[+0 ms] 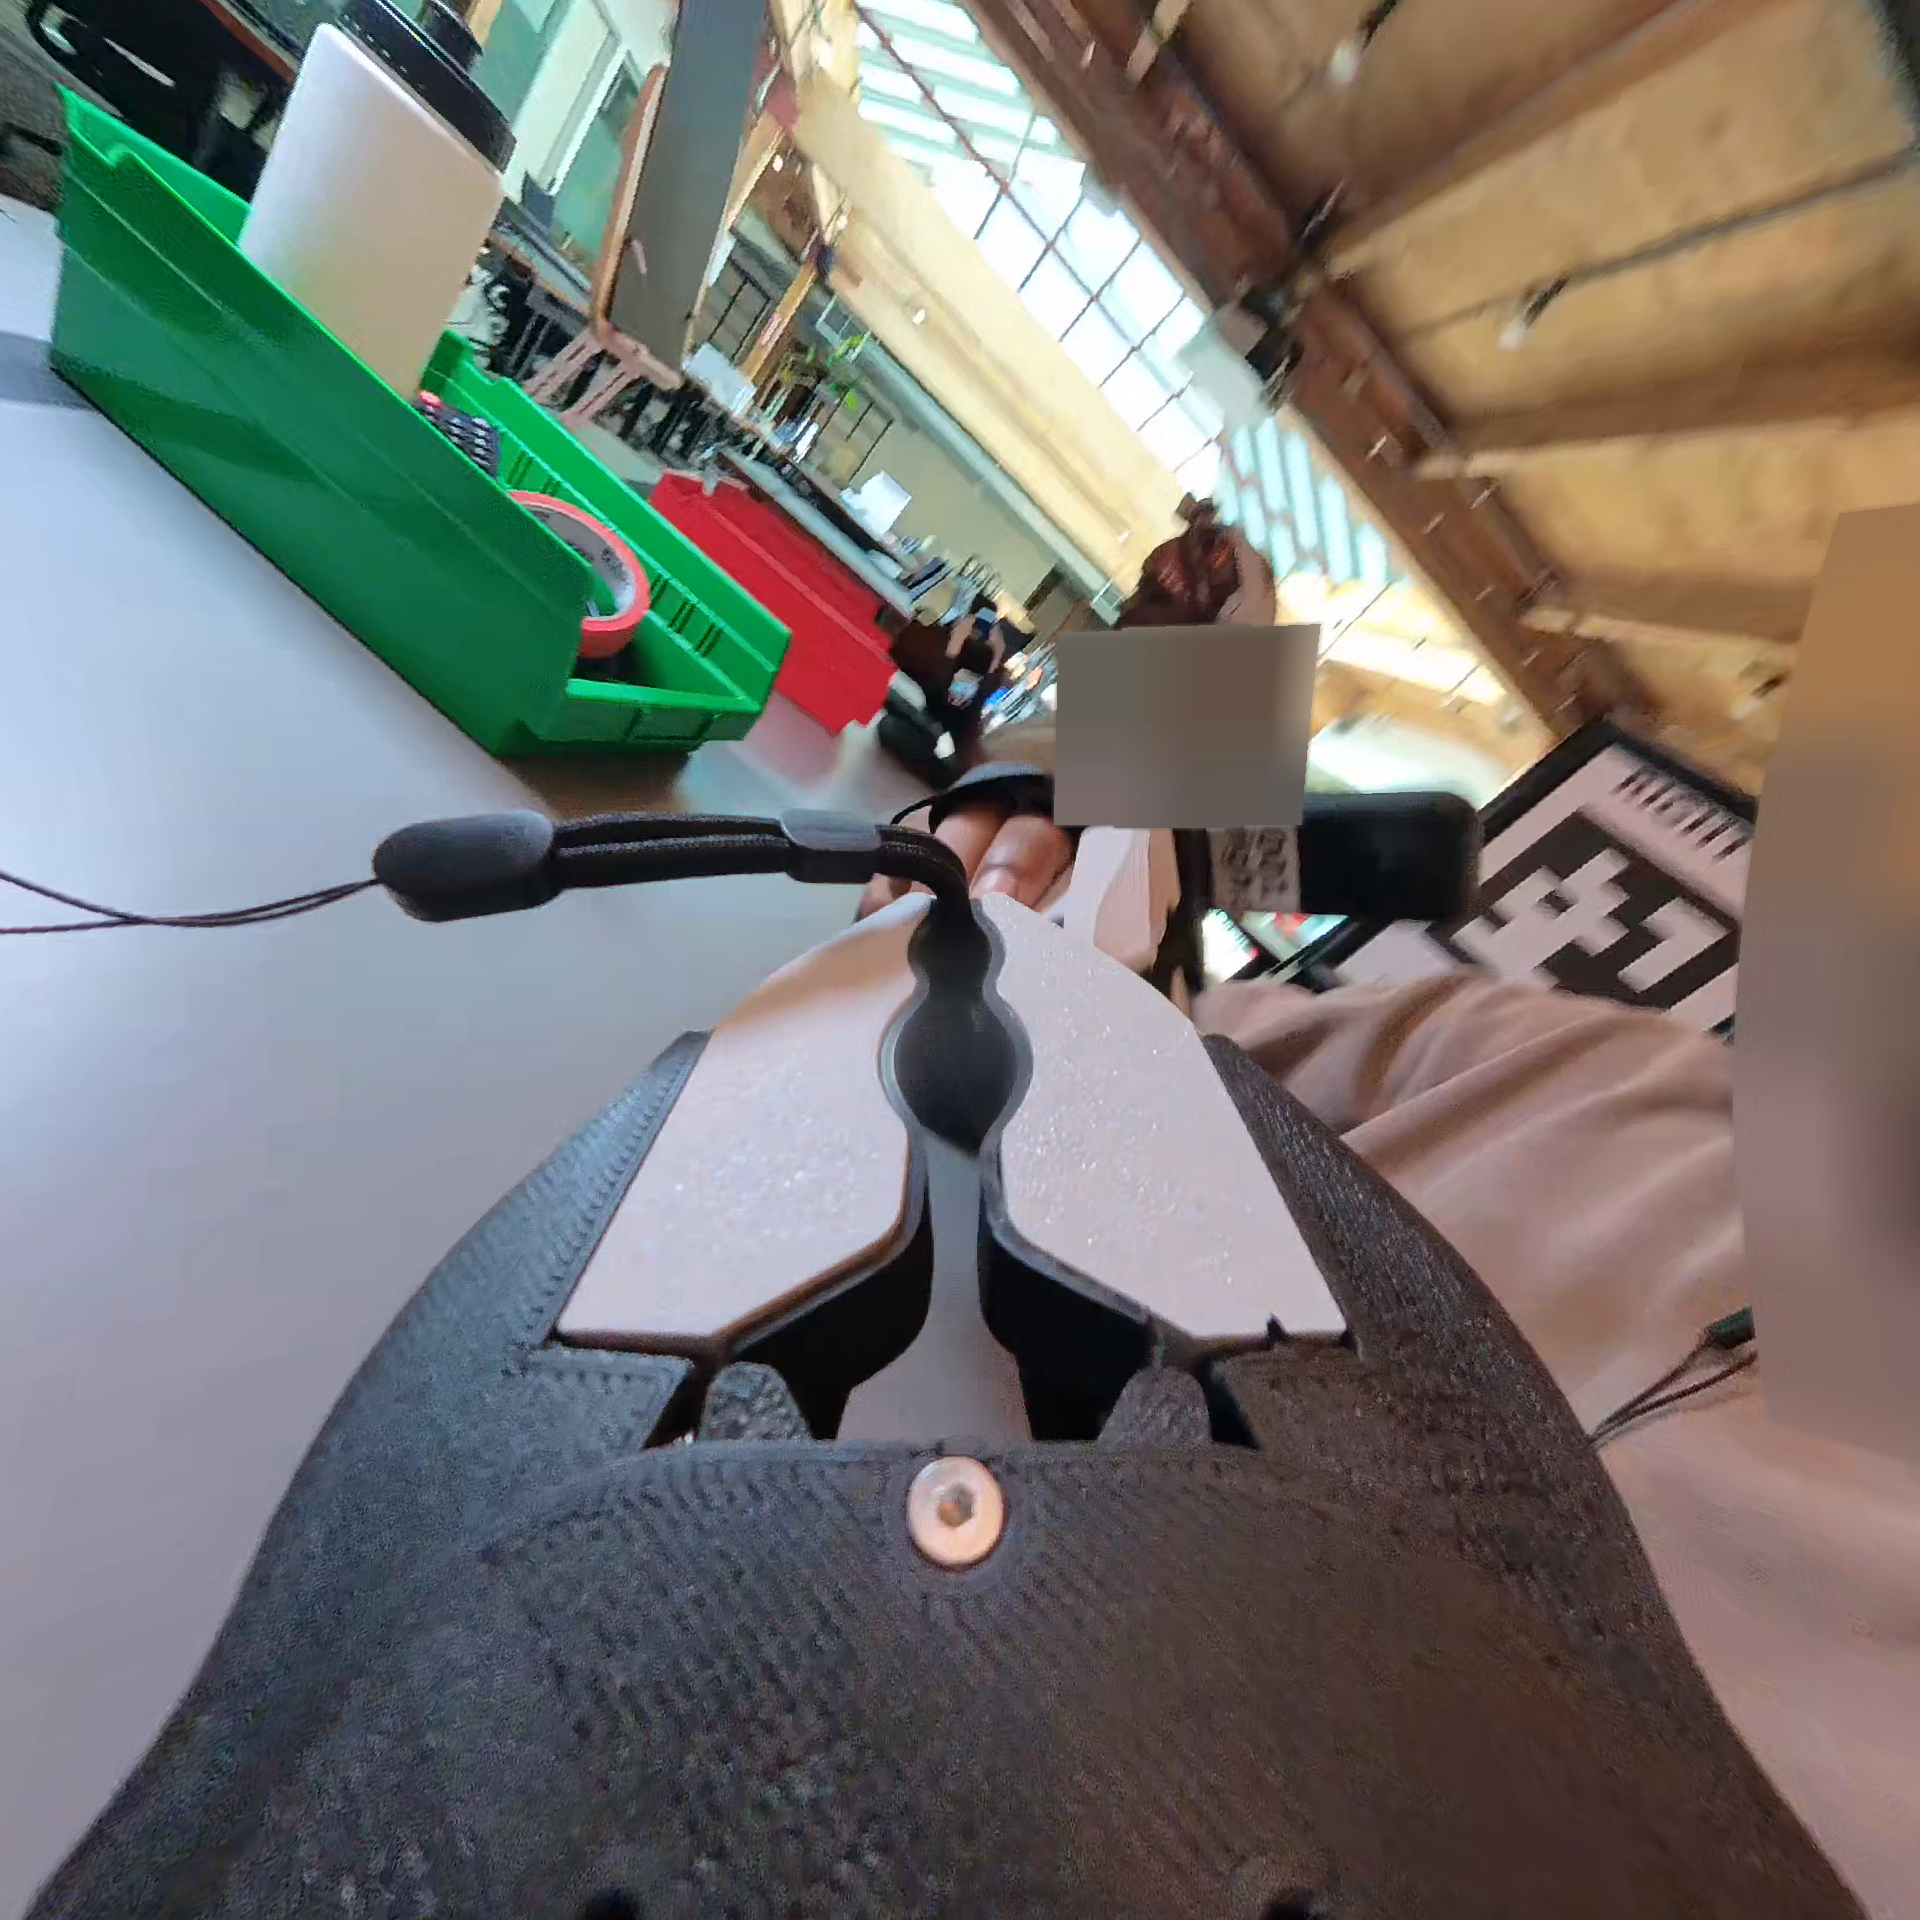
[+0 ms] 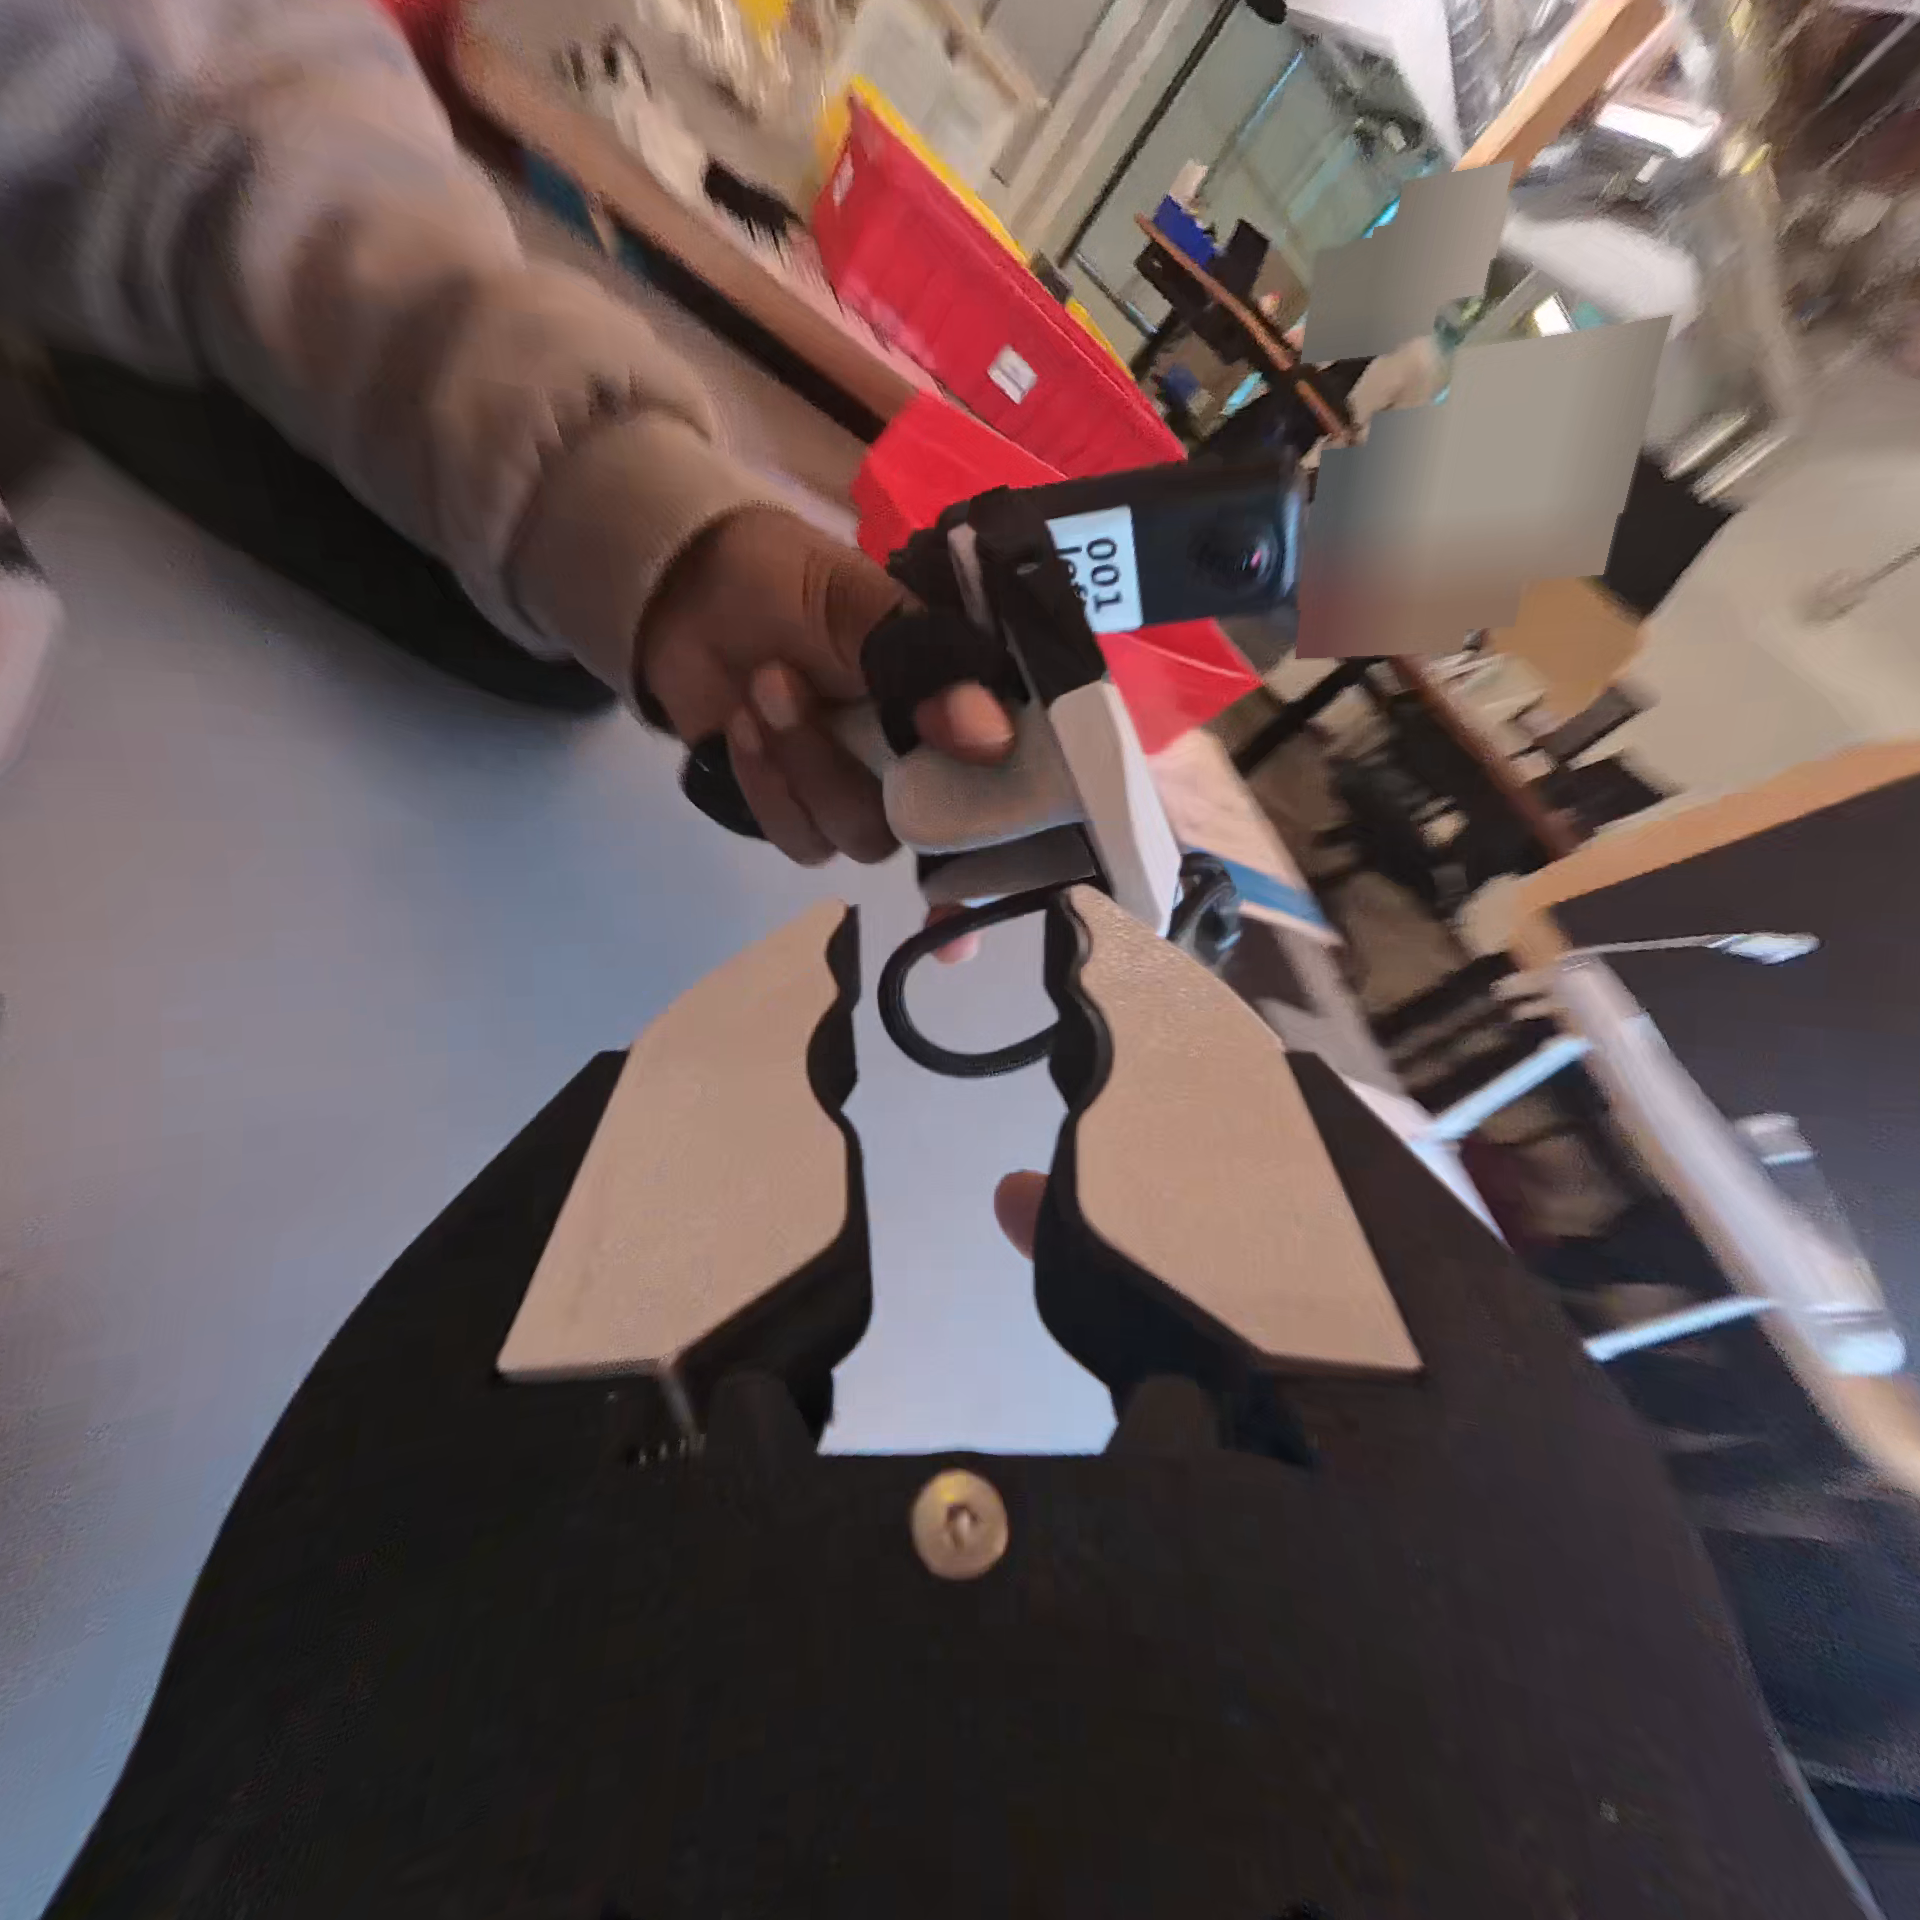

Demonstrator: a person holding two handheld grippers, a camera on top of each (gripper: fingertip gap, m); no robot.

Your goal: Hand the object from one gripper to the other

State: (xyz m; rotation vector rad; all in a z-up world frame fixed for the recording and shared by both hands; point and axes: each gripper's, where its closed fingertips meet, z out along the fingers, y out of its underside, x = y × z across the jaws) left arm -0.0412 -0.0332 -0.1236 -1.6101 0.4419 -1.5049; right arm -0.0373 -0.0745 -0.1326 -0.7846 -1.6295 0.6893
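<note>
The object is a black wrist strap (image 1: 665, 847) with a thicker black end piece (image 1: 457, 862) and a thin string trailing left. My left gripper (image 1: 961, 914) is shut on the strap near its bend and holds it above the grey table (image 1: 208, 1039). In the right wrist view the strap's black loop (image 2: 961, 1003) hangs from the left gripper (image 2: 997, 836), which a hand (image 2: 790, 686) holds. My right gripper (image 2: 956, 925) is open, with its fingers on either side of the loop. The right finger (image 2: 1081, 966) is close against the loop.
Green bins (image 1: 312, 447) stand at the far left of the table, holding a white container (image 1: 374, 197) and a red tape roll (image 1: 613, 592). A red bin (image 1: 790, 592) sits behind them and also shows in the right wrist view (image 2: 966, 312). A person's beige sleeve (image 2: 364, 312) crosses the table.
</note>
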